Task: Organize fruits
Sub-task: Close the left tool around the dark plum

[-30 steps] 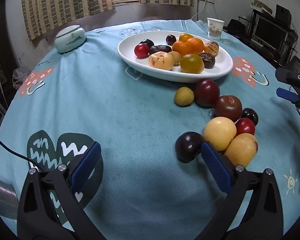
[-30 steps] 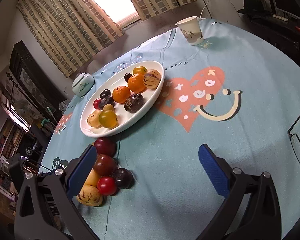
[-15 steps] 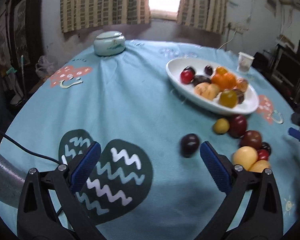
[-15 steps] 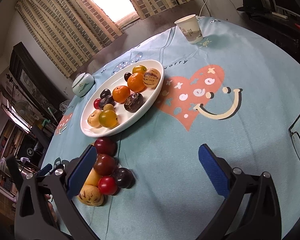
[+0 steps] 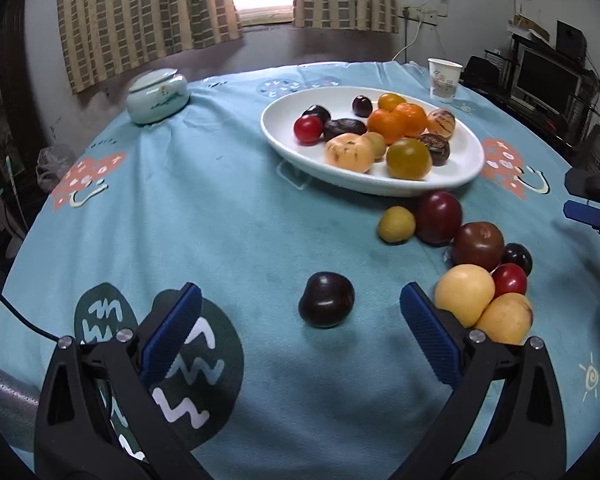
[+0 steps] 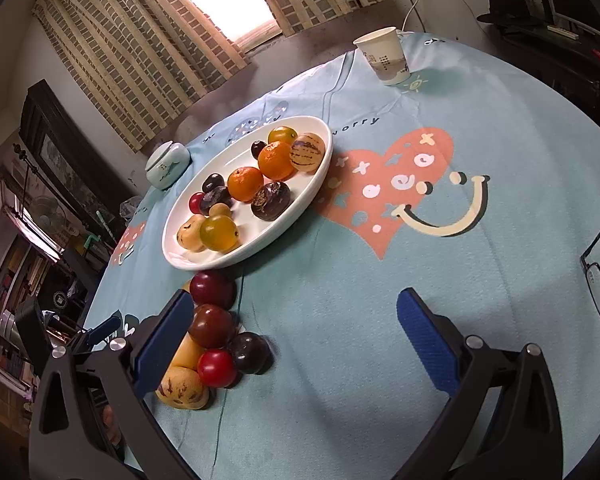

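The left gripper (image 5: 296, 316) is spread wide and holds nothing, its blue pads either side of a dark plum (image 5: 326, 299) that lies alone on the tablecloth (image 5: 204, 216), apart from the fruit row (image 5: 476, 256) beside the white plate (image 5: 276, 136), probably so it can be gripped without nudging the others. The right gripper (image 6: 290, 332) also gapes empty, hovering near that row, seemingly waiting its turn.

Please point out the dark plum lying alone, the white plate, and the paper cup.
dark plum (image 5: 326, 305), left wrist view, middle of its skin.
white plate (image 5: 466, 142), left wrist view, bare inner floor near the right rim.
paper cup (image 6: 385, 56), right wrist view, side wall.
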A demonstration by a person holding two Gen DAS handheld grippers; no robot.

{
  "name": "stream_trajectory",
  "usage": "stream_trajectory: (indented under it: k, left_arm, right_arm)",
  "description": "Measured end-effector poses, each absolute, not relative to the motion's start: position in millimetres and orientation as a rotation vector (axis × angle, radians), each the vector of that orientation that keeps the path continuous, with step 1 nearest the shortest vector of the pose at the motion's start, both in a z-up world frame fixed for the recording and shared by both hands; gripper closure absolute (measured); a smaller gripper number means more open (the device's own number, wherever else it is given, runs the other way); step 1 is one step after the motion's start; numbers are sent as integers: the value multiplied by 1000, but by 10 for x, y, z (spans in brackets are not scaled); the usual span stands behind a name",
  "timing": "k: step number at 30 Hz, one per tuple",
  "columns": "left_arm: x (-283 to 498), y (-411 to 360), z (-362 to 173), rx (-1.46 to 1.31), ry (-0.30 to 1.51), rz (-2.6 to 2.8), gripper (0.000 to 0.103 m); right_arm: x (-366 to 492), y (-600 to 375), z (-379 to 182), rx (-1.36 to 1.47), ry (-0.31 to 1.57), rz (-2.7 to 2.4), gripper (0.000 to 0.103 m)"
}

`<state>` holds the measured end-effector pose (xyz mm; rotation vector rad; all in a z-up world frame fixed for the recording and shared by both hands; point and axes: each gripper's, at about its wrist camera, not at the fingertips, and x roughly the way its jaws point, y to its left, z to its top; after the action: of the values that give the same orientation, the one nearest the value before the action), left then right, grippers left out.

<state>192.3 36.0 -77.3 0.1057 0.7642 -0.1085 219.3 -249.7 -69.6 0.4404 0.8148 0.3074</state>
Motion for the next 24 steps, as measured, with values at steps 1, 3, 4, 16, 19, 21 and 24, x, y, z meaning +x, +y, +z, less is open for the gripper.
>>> stream_trajectory:
  k: [1,3,4,16,19,21,24]
  left_arm:
    - [1924,345,-771,109,759,-112,3]
    - [1931,329,-778,106,760,-125,8]
    - [1936,324,-786,105,765,-132,14]
    - [2087,281,-934,66,862,-218,70]
    - [2083,344,-924,32,857,-217,73]
    - [2062,359,-900,39,841,-198,73]
    - [2040,421,-865,35,819,-159,73]
  right_arm:
    - [2193,-2493,-696,438,815,308,1]
    - [2195,-2487,-695,436,818,307,1]
    - [2195,-2487,-697,435,820,306,1]
    - [2201,-2402,-718,401,837,323,1]
    - [2207,-2352,-732,373,846,328,1]
    - [2190,-2313,-729,353,840,346,1]
    - [2130,-2195,-695,266,816,368,1]
